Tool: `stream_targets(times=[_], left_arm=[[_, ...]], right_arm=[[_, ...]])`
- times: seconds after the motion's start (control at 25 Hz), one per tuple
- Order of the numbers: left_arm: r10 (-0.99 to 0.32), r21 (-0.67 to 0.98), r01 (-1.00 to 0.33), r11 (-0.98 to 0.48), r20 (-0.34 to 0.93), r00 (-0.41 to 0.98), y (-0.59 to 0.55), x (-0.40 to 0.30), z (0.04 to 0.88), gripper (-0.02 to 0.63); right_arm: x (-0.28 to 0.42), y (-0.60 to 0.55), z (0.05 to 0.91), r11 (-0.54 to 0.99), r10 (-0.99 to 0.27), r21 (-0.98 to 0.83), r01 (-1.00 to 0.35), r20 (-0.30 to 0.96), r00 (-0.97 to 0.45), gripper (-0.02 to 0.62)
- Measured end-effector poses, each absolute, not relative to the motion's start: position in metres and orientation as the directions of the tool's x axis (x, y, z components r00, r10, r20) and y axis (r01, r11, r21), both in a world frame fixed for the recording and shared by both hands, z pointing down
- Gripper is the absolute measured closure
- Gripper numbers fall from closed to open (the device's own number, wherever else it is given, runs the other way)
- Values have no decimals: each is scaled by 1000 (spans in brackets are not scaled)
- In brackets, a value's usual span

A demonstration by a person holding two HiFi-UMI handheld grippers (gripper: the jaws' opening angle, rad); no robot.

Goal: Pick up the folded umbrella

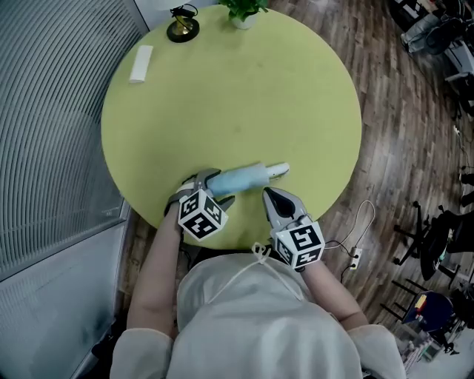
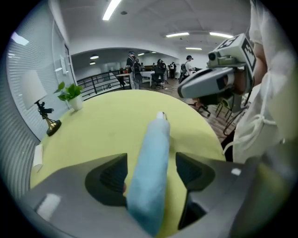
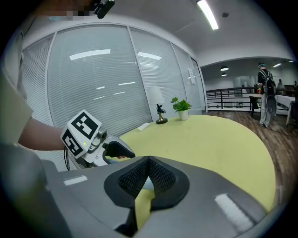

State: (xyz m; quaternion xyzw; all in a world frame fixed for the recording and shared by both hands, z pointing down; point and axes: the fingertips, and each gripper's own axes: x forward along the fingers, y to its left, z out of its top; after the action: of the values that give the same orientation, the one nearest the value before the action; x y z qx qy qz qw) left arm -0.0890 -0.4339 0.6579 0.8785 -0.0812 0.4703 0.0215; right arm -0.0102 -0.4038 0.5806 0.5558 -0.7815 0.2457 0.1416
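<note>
Round yellow-green surface (image 1: 244, 96), wood floor (image 1: 400, 133) around it, a wall of blinds on the left side.

Umbrella (image 1: 243, 178): pale blue, folded, lying flat on the near part of the surface, close to the edge by the person. Its white end (image 1: 278, 170) points right and slightly away.

Left claw (image 2: 151, 160): tilted down over the umbrella's near-left end, jaws spread wide with the blue sleeve running up between them. The right pad stands clear, with a strip of yellow-green showing in the gap. The left pad sits very close to the fabric, and I can't tell whether it touches. Not clamped.

Right claw (image 3: 148, 160): jaws closed together at the tips, nothing held. In the head view it sits just beside the umbrella on the person's side, toward the white end. I can't tell whether it touches. From the left gripper view its body appears raised above the surface edge.

Far side of the surface, well apart from the umbrella:
- small lamp (image 1: 183, 27) with a brass base
- potted plant (image 1: 243, 10) in a white pot, right of the lamp
- flat white block (image 1: 141, 64) near the left rim

Person in a pale top stands at the near edge, forearms reaching in.
</note>
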Motion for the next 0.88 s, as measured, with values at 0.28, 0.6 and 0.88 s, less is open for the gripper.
stream_targets(times=[0.28, 0.6, 0.88], left_arm=[[-53, -44, -30, -999, 883, 466, -438, -70, 694, 250], [18, 8, 27, -1000, 924, 381, -432, -63, 731, 291], [67, 53, 49, -997, 934, 351, -432, -60, 739, 273]], right_arm=[[-3, -398, 590, 205, -800, -231, -951, 520, -299, 595], [10, -395, 602, 166, -804, -239, -957, 530, -271, 595], [22, -393, 600, 149, -813, -240, -959, 523, -257, 595]])
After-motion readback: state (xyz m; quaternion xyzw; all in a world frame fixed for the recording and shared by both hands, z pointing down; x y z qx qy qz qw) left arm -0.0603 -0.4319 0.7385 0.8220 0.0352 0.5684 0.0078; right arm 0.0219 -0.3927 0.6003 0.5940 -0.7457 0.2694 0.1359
